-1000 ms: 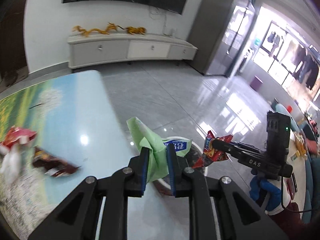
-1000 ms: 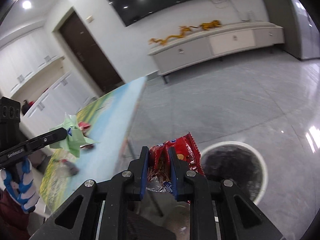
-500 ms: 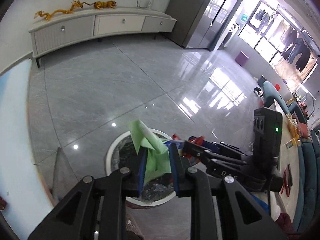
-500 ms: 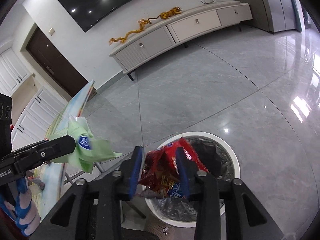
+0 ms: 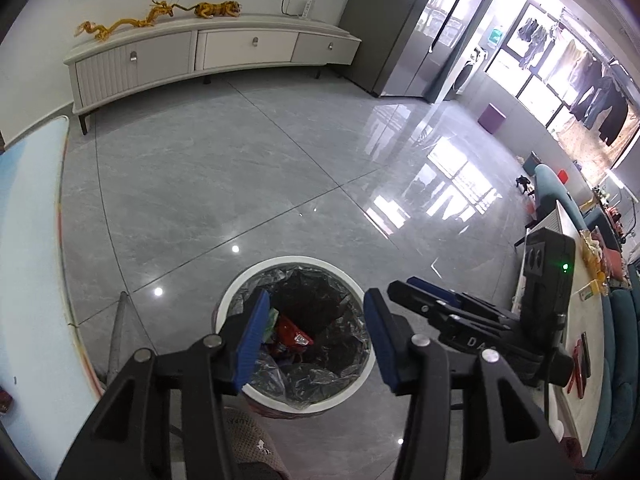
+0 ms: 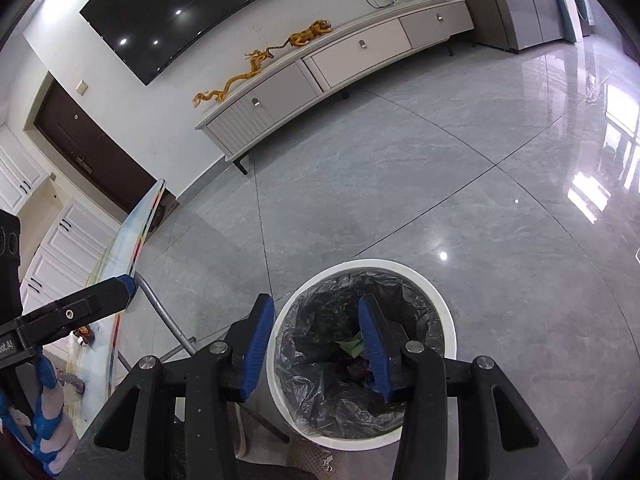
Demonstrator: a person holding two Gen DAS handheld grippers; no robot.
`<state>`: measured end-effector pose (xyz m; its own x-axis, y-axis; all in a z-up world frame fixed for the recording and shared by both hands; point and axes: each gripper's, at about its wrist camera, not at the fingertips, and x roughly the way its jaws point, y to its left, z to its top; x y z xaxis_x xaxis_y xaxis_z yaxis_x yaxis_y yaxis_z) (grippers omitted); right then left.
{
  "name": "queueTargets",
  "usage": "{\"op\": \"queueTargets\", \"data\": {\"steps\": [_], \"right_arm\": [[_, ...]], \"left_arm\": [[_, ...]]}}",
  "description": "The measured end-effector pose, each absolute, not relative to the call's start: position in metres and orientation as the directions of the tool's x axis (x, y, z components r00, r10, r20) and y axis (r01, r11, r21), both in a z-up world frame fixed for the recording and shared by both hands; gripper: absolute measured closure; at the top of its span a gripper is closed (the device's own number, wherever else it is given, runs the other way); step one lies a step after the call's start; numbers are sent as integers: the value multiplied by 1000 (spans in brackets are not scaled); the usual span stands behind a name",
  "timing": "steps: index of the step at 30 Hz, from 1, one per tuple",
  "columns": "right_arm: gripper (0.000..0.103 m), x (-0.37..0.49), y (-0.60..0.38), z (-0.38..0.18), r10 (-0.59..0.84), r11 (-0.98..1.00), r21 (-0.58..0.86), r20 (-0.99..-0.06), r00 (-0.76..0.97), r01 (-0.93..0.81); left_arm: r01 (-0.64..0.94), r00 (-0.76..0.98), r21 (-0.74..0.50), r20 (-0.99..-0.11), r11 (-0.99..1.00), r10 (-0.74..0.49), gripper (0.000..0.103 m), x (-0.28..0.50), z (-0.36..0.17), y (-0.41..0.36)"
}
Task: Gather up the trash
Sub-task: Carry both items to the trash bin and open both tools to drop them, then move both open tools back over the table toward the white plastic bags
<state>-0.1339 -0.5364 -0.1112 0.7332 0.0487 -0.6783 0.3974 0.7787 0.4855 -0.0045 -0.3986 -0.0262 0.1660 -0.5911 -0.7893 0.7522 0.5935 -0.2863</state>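
- The left hand-held gripper (image 5: 316,334) hangs over the trash bin (image 5: 256,276) with its blue-padded jaws spread wide and nothing between them.
- The right hand-held gripper (image 6: 316,346) is also above the trash bin (image 6: 384,266), jaws apart and empty; in the left wrist view it shows as a black body reaching in from the right (image 5: 424,296), its blue pad tips just beside the bin's right rim.
- The bin is a round white one lined with a crinkled black bag (image 5: 280,376), standing on the grey tiled floor (image 5: 224,184).
- Inside the bag lies a red snack wrapper (image 5: 290,330), with a green wrapper (image 5: 273,316) just left of it against the left pad; in the right wrist view a scrap of green (image 6: 352,346) shows deep in the bag beside the right pad.
- The surface (image 5: 28,248), printed in blue and white, runs along the left; a small piece of red trash (image 5: 5,400) sits at its near left edge.
- In the right wrist view the left hand-held gripper's arm (image 6: 72,312) crosses in front of that surface (image 6: 132,236), with a blue-and-white gloved hand (image 6: 44,412) below it.
- A white TV cabinet (image 5: 208,52) stands against the far wall, golden dragon figures (image 5: 160,14) on top.
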Motion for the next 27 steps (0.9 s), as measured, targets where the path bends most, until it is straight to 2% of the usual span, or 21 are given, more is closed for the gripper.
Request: {"op": "queueTargets", "data": {"steps": [11,14,16,27], "right_arm": [[56,-136,-502,-83,35,822,447,-659,751,354],[55,-135,-490,-70,33,836,438,-642,766,331],[53,-134,-480,-58,31,848,428,-628,778,312],[49,-127,-418,0,43,909,362,-571,820,205]], "left_arm": [[732,261,-246,-760,636,-595,56,-13,-1,-346],[719,292,-244,-744,651,-601,49,-12,9,-323],[711,319,-240,-727,661,-607,46,-13,19,-304],[637,472,-211,-653,741,-592,45,-18,50,-184]]}}
